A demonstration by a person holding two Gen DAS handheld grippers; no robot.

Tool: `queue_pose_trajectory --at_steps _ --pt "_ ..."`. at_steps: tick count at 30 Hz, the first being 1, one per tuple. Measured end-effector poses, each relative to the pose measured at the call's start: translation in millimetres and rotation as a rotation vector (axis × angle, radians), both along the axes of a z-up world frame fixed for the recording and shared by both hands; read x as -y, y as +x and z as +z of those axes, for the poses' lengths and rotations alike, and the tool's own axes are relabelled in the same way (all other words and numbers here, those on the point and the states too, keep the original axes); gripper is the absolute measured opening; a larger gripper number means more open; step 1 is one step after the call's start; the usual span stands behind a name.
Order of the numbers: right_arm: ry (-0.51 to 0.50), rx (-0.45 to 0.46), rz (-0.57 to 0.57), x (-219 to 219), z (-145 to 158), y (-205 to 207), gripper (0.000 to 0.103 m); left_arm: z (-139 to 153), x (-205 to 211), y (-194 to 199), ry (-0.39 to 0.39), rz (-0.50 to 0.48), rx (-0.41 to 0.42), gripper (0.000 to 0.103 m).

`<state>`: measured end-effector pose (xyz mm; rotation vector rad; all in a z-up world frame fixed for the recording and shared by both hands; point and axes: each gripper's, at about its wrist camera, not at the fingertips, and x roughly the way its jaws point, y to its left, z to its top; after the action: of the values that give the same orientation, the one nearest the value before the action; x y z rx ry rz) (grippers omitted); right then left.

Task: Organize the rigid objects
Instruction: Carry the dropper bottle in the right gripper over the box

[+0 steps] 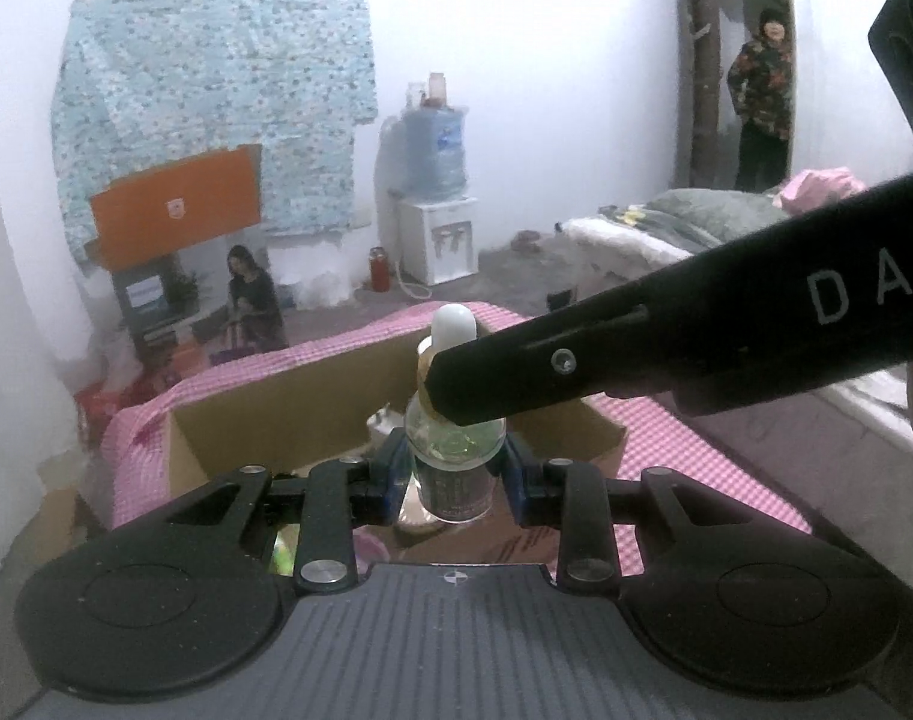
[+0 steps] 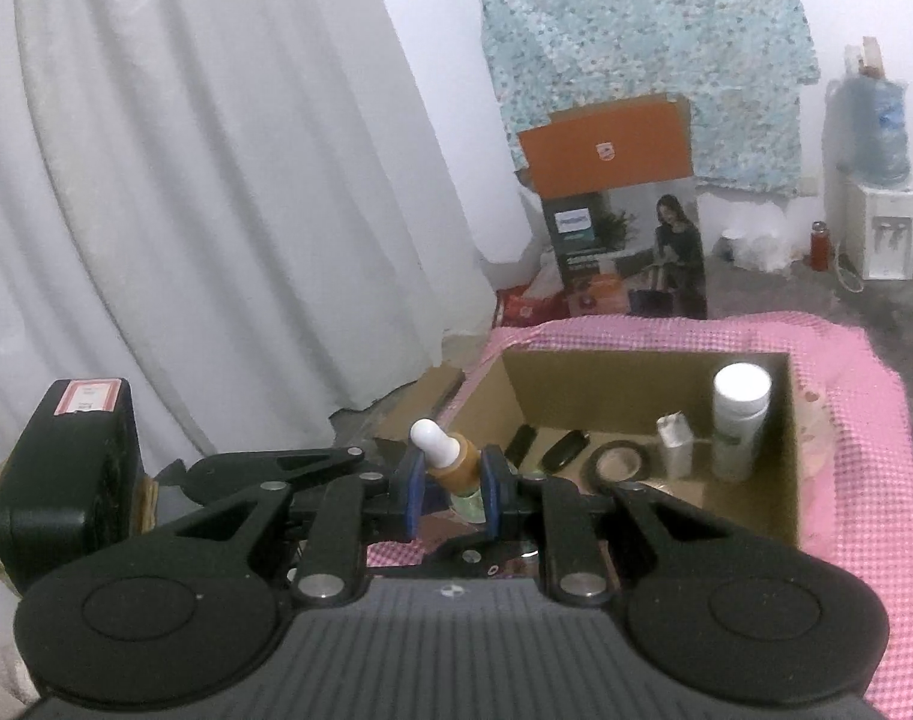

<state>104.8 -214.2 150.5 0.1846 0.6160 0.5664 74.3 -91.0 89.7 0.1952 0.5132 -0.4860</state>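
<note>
A small glass dropper bottle with a white rubber bulb and a golden collar is held upright above an open cardboard box. My left gripper is shut on its glass body. A finger of the right gripper comes in from the right across the collar. In the right wrist view the right gripper is shut on the orange-gold collar, with the bulb tilted up and to the left. The left gripper's body shows at the left there.
The box sits on a pink checked cloth. It holds a white bottle, a tape roll, a small carton and two black items. A white curtain hangs on the left. A person stands by the far doorway.
</note>
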Motion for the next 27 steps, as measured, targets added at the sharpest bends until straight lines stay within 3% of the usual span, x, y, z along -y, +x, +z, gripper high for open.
queue_pose_trajectory --at_steps 27 --pt "0.004 -0.158 -0.088 58 -21 79 0.018 -24 42 77 -0.019 -0.079 -0.184 0.031"
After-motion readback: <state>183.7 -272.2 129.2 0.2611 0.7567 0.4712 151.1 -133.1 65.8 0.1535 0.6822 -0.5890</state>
